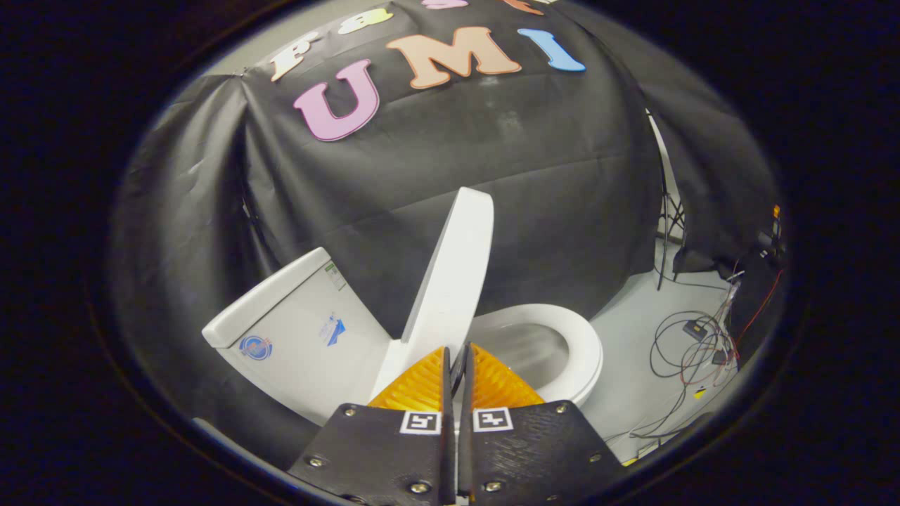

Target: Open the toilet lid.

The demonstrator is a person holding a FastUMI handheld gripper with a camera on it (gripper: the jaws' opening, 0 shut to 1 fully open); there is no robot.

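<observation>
With the toilet as the landmark, its tank point(295, 330) stands at the left end, a white box with a flat cover and a few small stickers on its side, backed by the black cloth wall point(450, 161). Just right of the tank the toilet lid point(453, 270) is raised, standing nearly upright and tilted a little away from the tank, its hinge end down by the back of the bowl. The claw point(457, 355) sits directly in front of the lid's lower part; its two fingers point(422, 383) are drawn almost together with only a thin slit between them, and whether they pinch the lid's edge cannot be told. Right of the lid the seat point(573, 344) lies flat on the bowl, its white ring uncovered, with the grey hollow of the bowl inside it. Further right, well apart from the toilet, the pale floor point(626, 330) carries a tangle of cables point(685, 344), and a thin stand leg point(664, 232) rises beside the cloth.
</observation>
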